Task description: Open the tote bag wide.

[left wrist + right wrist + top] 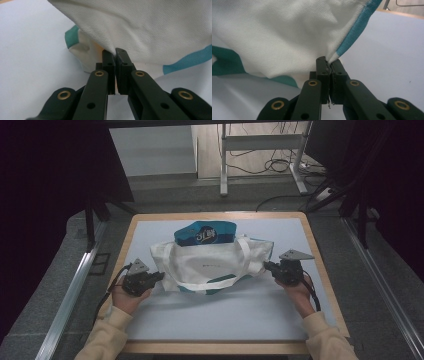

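Note:
A white cloth tote bag point(210, 262) with teal trim and white handles lies across the middle of the table, and a blue printed piece point(205, 234) sticks out of its far side. My left gripper point(159, 276) is shut on the bag's left corner; in the left gripper view its jaws pinch the white fabric point(150, 27) at their tips point(115, 53). At the bag's right corner my right gripper point(267, 266) is shut as well, its tips point(327, 61) clamped on the cloth point(274, 32) beside the teal edge band point(354, 30).
The table point(225, 320) has a pale blue-grey top with a wooden rim point(325, 270). Behind it stand a white metal frame point(262, 150) and loose cables point(280, 165) on the floor. Dark curtains hang at both sides.

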